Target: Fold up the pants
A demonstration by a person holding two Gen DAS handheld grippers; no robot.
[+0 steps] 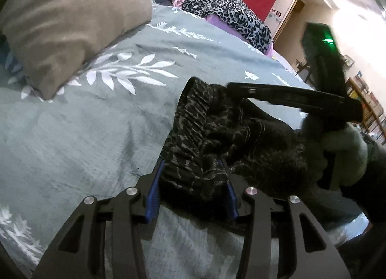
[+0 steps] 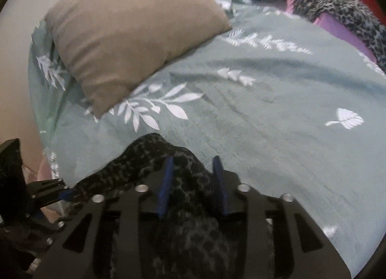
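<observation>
Where pants (image 2: 149,158) bunch, tongs' tips (image 2: 193,172) hidden.

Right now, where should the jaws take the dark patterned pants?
Grip the gathered elastic waistband of the pants, coming from its near edge over the bedspread. That band is thick, bunched and raised off the bed, so it likely bites better than the loose fabric.

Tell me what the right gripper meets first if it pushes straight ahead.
The dark patterned pants already between its fingers; beyond them, probably the grey-green leaf-print bedspread.
</observation>
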